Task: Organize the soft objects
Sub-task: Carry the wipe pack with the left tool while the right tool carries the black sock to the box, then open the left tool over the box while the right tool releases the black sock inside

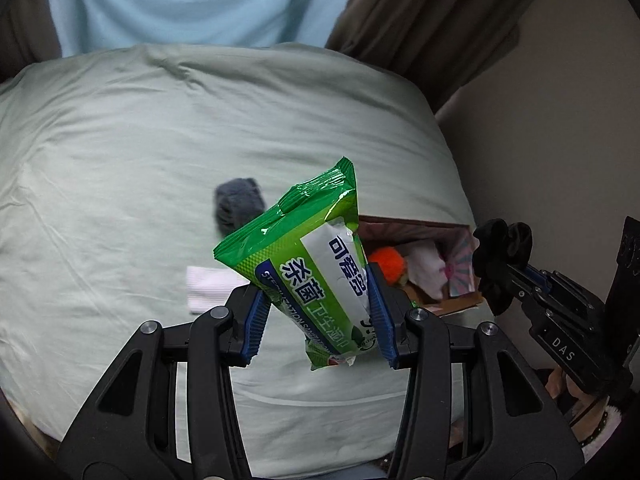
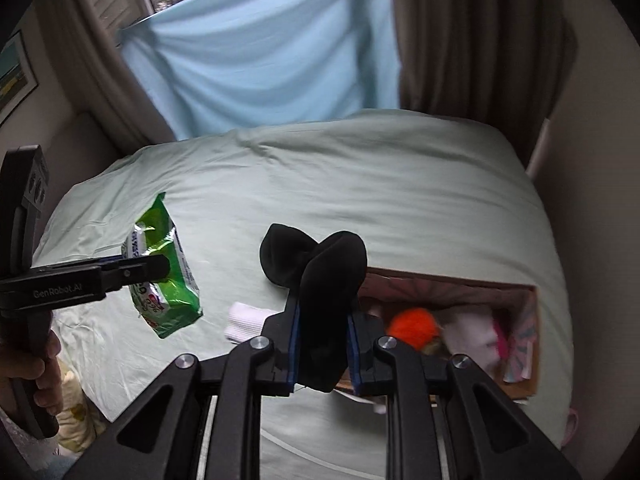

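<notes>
Left gripper [image 1: 318, 312] clamped mid-body on green wipes pack [image 1: 304, 256], raised at 9 o'clock of box [image 2: 520, 384]. Right gripper [image 2: 322, 350] pinched limp black sock [image 2: 320, 280]. Probably slick, squashy film; light, floppy fabric.

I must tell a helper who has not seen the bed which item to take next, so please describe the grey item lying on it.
On the pale green bed sheet, look beyond the cardboard box, toward the blue curtain. The dark grey bundled cloth lies alone there. Unlike the flat white folded cloth nearer, it is dark and crumpled, and no hand-held gripper holds it.
</notes>
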Motion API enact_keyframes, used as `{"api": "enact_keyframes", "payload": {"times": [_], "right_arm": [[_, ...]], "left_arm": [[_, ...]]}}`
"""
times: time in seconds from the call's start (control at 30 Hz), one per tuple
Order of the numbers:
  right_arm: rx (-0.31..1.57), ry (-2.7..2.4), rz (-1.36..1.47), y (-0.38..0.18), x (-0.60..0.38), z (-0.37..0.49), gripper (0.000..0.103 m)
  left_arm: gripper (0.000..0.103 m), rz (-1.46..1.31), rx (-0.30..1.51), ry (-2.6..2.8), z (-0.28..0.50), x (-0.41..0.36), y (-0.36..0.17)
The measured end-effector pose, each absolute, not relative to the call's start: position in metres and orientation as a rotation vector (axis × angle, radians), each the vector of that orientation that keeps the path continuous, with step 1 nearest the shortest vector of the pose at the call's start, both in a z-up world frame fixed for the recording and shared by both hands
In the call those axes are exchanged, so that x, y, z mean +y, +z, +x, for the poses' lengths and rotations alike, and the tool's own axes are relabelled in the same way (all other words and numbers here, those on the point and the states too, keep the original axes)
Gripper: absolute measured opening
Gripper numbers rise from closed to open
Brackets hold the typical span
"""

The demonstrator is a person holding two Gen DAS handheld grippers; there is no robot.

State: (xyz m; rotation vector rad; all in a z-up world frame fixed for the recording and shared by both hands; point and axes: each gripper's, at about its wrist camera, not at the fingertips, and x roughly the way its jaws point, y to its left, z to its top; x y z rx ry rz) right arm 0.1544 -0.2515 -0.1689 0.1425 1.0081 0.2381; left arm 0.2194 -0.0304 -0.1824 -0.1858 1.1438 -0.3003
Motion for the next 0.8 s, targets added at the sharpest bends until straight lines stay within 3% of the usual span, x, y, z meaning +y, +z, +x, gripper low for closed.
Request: {"api": "enact_keyframes", "payload": {"times": [0.4, 0.8], "right_arm": [[1.134, 0.150, 0.202, -0.222, -0.381, 0.165, 0.018], [1.299, 0.150, 0.311, -0.315, -0.416, 0.174, 0.018]], "left_arm": [[0.042, -0.040, 1.286, -0.367, 0.224, -0.192, -0.268], [0.042, 0.098, 1.450, -0.331, 0.238, -0.246, -0.356]]}}
